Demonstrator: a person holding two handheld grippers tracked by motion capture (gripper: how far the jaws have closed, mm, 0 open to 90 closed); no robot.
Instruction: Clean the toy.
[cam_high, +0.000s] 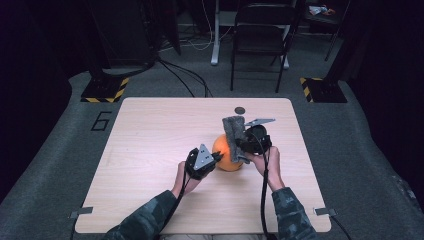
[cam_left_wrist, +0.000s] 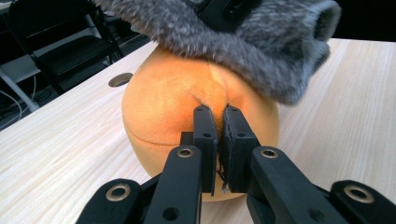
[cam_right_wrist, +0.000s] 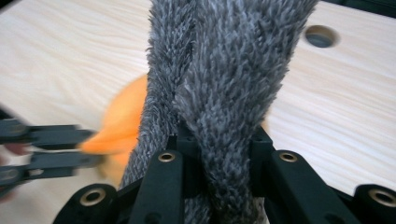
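High view: an orange plush ball (cam_high: 228, 155) rests on the worktop (cam_high: 150, 150), right of centre and nearer the far edge than the near one. The left tongs (cam_high: 216, 157) meet its left side. The right tongs (cam_high: 239, 146) hold a grey fuzzy cloth (cam_high: 233, 131) upright over the ball's right shoulder. A round cable hole (cam_high: 240, 110) lies near the far edge.

Left gripper view: the left tongs (cam_left_wrist: 218, 126) are closed narrow, pinching a fold of the ball's (cam_left_wrist: 168, 107) suede-like skin beside a seam crease. The grey cloth (cam_left_wrist: 261, 42) drapes over the ball's top, touching it.

Right gripper view: the right tongs (cam_right_wrist: 219, 140) are clamped on the cloth (cam_right_wrist: 224, 70), a thick, shaggy-piled strip doubled into two folds. The orange ball (cam_right_wrist: 123, 126) shows blurred behind it.

Procedure, as judged: the step appears to be wiping the ball. Keep the left pinch firm so the ball cannot roll. Draw the cloth across the surface with light pressure. Avoid snagging the pile on the left tongs.
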